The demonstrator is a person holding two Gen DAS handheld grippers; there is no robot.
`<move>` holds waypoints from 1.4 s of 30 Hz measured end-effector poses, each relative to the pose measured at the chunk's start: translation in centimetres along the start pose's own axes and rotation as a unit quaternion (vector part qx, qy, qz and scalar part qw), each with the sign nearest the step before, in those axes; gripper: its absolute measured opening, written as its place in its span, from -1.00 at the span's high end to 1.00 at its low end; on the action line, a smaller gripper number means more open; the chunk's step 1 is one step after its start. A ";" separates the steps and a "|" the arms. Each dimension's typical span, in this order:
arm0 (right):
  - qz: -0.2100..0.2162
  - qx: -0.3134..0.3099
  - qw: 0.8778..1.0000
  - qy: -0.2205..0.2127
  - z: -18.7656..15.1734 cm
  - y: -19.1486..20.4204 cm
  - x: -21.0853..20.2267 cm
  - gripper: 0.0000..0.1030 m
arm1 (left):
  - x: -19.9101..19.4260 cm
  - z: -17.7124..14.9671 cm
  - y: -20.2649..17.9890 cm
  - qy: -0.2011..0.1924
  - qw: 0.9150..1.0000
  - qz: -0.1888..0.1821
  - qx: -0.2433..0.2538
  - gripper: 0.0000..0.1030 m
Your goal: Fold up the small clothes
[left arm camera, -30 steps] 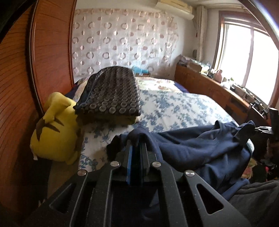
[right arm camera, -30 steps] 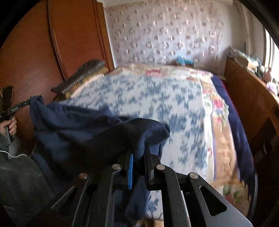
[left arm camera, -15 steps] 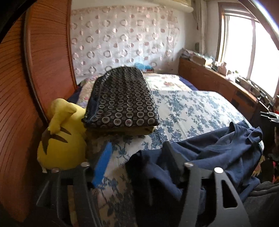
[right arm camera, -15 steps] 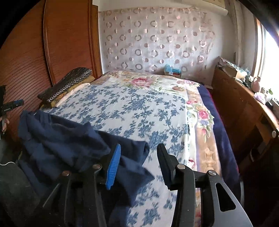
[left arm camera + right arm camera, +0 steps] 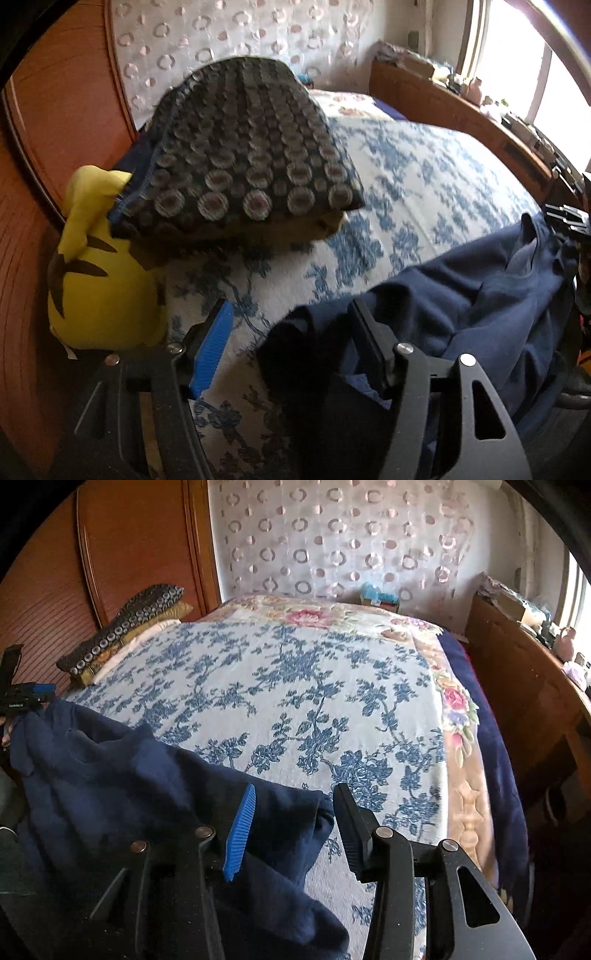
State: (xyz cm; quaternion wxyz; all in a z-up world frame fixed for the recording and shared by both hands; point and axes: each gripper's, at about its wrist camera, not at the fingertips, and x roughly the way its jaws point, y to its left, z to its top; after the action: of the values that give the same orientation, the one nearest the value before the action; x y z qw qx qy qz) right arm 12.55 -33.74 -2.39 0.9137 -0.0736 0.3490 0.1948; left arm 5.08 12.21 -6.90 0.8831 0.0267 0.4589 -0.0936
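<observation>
A dark navy garment (image 5: 461, 295) lies crumpled along the near edge of the bed; it also shows in the right wrist view (image 5: 122, 775). My left gripper (image 5: 291, 332) is open, its jaws wide apart over the garment's left end, which lies between them. My right gripper (image 5: 295, 819) is open over the garment's right end, a fold of cloth between the jaws. The other gripper shows small at the edge of each view: the right gripper (image 5: 567, 218) and the left gripper (image 5: 26, 696).
The bed (image 5: 303, 686) has a blue floral cover. A dark dotted pillow (image 5: 240, 155) and a yellow plush toy (image 5: 96, 280) sit by the wooden headboard (image 5: 33, 184). A wooden sideboard (image 5: 524, 686) runs along the window side.
Both grippers opened and let go of the navy garment, which dropped from being held up onto the bed. Both then came lower and nearer the bed.
</observation>
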 end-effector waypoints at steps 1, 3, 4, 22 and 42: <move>0.001 0.000 1.000 0.003 -0.2 -0.2 0.4 0.12 | 0.1 -0.2 -0.1 0.004 1.000 -0.001 0.001 -0.26; 0.001 0.001 1.000 0.010 -0.2 -0.3 0.8 0.12 | 0.5 -0.4 -0.4 0.013 1.000 -0.006 0.001 -0.26; 0.001 0.000 1.000 0.012 -0.1 -0.3 1.2 0.12 | 0.6 -0.5 -0.4 0.015 1.000 -0.007 0.001 -0.27; 0.012 0.010 0.998 0.055 0.1 -1.2 3.1 -0.08 | 0.9 -0.8 -0.2 0.020 0.998 -0.062 -0.008 0.49; 0.095 -0.033 0.985 -0.142 4.2 2.8 -18.1 0.80 | -20.8 3.8 -7.0 -0.244 0.962 -0.122 0.032 0.79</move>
State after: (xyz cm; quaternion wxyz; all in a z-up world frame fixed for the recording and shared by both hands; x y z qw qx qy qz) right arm 1.67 -35.57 12.82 0.9283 -0.0423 0.2146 0.3007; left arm -4.81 7.79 12.55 0.9488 -0.0253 0.2261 -0.2190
